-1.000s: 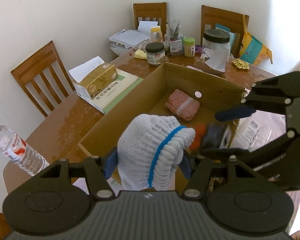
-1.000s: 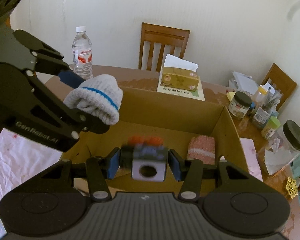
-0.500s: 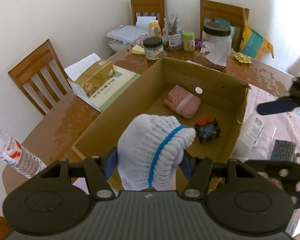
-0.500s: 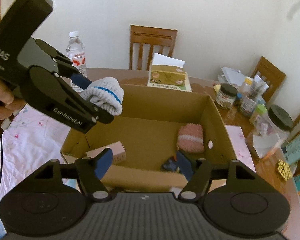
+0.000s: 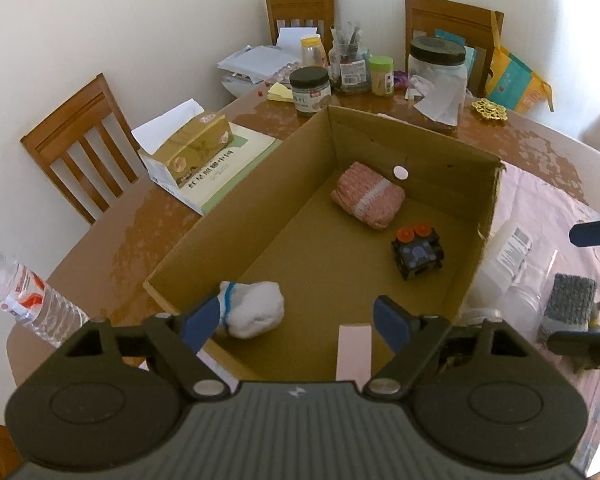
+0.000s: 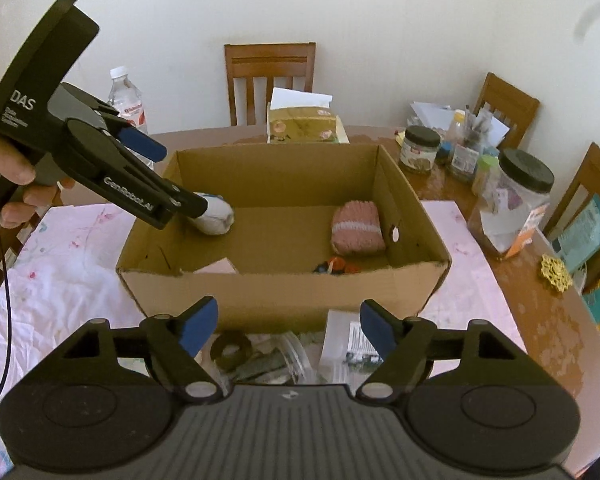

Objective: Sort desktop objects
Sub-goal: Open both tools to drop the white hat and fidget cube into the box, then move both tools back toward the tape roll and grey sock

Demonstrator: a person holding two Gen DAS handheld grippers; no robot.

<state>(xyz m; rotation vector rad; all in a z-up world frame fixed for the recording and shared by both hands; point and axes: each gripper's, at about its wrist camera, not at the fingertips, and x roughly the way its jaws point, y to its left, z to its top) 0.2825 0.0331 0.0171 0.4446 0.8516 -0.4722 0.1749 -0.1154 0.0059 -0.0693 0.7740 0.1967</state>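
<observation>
Clutter (image 6: pixel 260 360), perhaps tape and packets, lies just below your empty right gripper (image 6: pixel 288 326), jaws opening; left gripper (image 5: pixel 296 320) opening, empty.

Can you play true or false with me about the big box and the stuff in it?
1. The white sock lies inside the box. True.
2. The left gripper squeezes the sock. False: its jaws are opening and the sock lies loose on the box floor.
3. A pink knitted bundle is in the box. True.
4. The black toy sits on the table outside the box. False: it is inside, near the pink bundle.
5. The right gripper carries a jar. False: its jaws are opening with nothing between them.
</observation>
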